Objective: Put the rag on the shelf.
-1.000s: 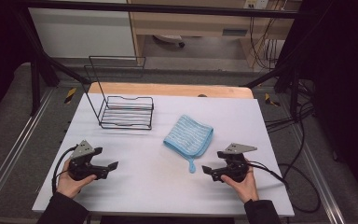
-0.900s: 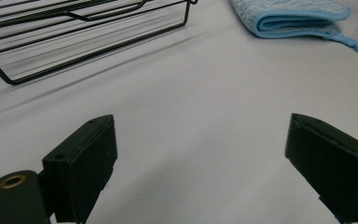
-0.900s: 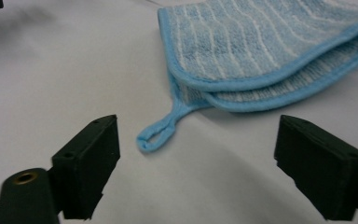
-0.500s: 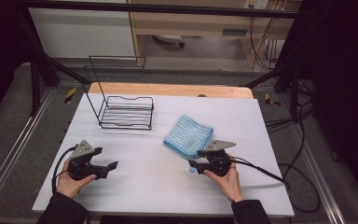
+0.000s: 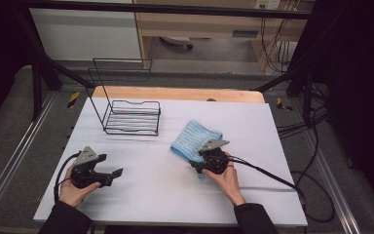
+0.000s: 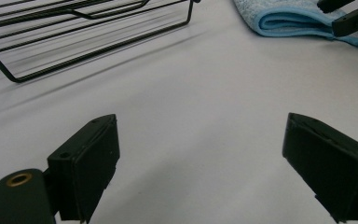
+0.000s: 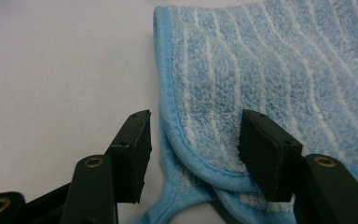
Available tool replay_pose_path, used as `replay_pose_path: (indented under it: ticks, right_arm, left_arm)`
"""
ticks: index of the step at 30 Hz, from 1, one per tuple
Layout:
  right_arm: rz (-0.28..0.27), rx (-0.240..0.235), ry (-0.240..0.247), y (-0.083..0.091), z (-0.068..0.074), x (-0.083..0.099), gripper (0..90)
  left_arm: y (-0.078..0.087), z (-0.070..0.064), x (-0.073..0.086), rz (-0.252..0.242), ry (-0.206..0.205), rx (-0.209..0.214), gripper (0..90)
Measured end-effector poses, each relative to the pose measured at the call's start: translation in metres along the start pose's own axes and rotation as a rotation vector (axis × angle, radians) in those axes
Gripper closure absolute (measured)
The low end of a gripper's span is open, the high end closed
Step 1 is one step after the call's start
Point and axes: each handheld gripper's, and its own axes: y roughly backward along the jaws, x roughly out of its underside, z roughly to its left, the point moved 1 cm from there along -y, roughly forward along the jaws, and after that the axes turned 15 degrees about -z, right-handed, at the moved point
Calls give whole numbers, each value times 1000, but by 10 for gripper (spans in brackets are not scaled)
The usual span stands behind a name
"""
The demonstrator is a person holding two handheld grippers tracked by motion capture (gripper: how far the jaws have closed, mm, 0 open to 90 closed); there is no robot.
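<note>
In the high view, low in the frame, two hands hold black, hard-edged grippers over a smooth, matte white table [image 5: 141, 190]. The left gripper [image 5: 118, 172] sits at lower left, its jaws spread wide with nothing between them; the left gripper view shows the flat, blocky pads [image 6: 93, 158] well apart above bare tabletop. It lies where it was a second ago.

The right gripper [image 5: 195, 167] has moved: a second ago it rested at lower right, clear of the cloth, and now it is at the centre of the frame, at the near corner of the blue towel [image 5: 193, 138]. In the right gripper view its jaws stand partly open, one on each side of the towel's rounded corner [image 7: 200, 172]; the right pad [image 7: 265, 154] lies over the pile and the left one [image 7: 133, 144] beside the hem, not clamped. The towel is soft terry, light blue with thin wavy white stripes, folded into a rough square with a smooth piped border and a small hanging loop [image 7: 168, 205] at the near corner. It lies flat just right of centre, apparently unmoved.

Farther up, at upper left of the tabletop, a black wire rack [image 5: 129, 117] stands with thin parallel bars for a floor and a tall open frame behind, well apart from the towel. Beyond it a strip of pale wood [image 5: 175, 93] edges the table.
</note>
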Motion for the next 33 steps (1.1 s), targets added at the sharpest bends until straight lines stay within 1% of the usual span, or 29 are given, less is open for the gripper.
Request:
replay_pose_path:
  ticks: [2,5,8,10,14,17,22,24,27,31,33]
  right_arm:
    - [1,4,18,-1,0,1,440]
    - [1,12,46,-1,2,3,454]
    - [7,27,65,-1,3,4,491]
    - [10,39,96,-1,4,4,530]
    - [24,48,136,-2,4,4,573]
    - [27,50,151,-1,3,4,624]
    - [34,53,162,-1,1,3,697]
    - [36,52,145,-2,-1,1,725]
    - [36,46,134,-1,-2,0,754]
    - [23,48,124,1,0,-1,775]
    - [15,37,115,2,1,-2,777]
  left_arm:
    - [0,0,0,-2,4,0,110]
    - [0,-1,-1,-1,-2,3,111]
    - [0,-1,0,0,-2,2,111]
    - [0,0,0,0,0,2,113]
    - [1,1,0,-2,2,-3,114]
    - [0,0,0,-1,4,-3,116]
    - [-1,-1,0,3,3,-1,116]
    - [-1,-1,0,4,2,-2,116]
    - [-1,0,0,3,2,-3,117]
    - [-1,0,0,4,2,-2,119]
    - [-1,0,0,2,1,-1,119]
